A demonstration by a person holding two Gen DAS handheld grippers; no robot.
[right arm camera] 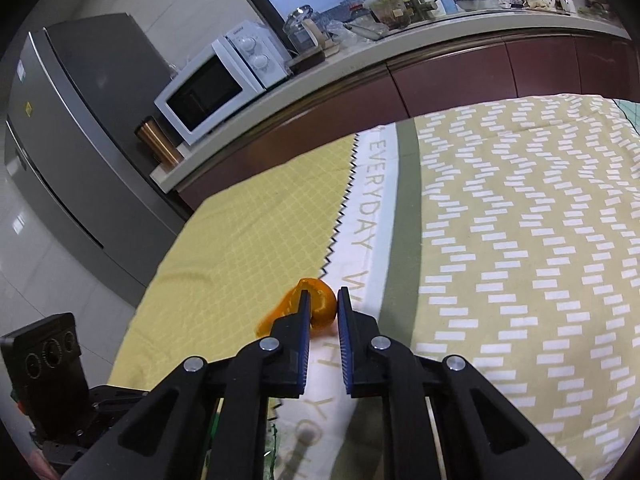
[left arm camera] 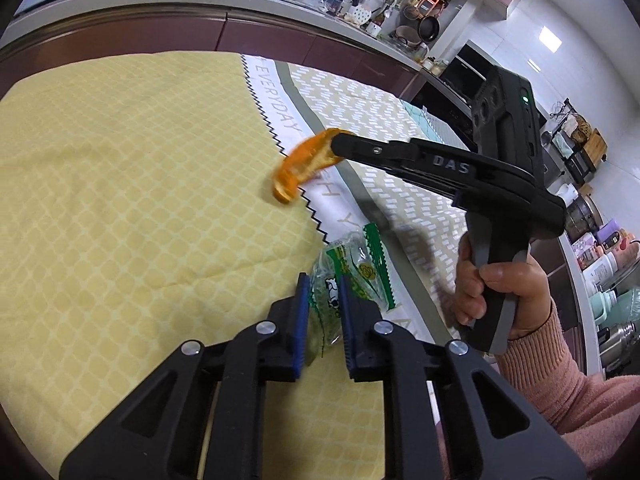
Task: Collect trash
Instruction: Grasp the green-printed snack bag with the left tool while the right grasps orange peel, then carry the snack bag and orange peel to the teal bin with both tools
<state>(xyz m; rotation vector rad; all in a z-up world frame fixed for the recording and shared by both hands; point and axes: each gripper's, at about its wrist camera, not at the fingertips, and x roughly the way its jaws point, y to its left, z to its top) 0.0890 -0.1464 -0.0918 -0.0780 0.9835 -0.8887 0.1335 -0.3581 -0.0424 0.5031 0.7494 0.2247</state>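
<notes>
My left gripper (left arm camera: 324,288) is shut on a clear plastic wrapper with green print (left arm camera: 352,276), held just above the yellow tablecloth (left arm camera: 140,200). My right gripper (right arm camera: 322,300) is shut on an orange peel (right arm camera: 320,306), which curls out to the left of its fingers. In the left wrist view the right gripper (left arm camera: 340,142) reaches in from the right, with the peel (left arm camera: 300,168) hanging from its tips, blurred, over the cloth's zigzag seam.
The table is covered by a yellow check cloth and a cloth with white dashes (right arm camera: 520,240) lettered "EVERYDAY". A kitchen counter (right arm camera: 360,60) with a microwave (right arm camera: 212,88) runs behind. A fridge (right arm camera: 72,152) stands at left.
</notes>
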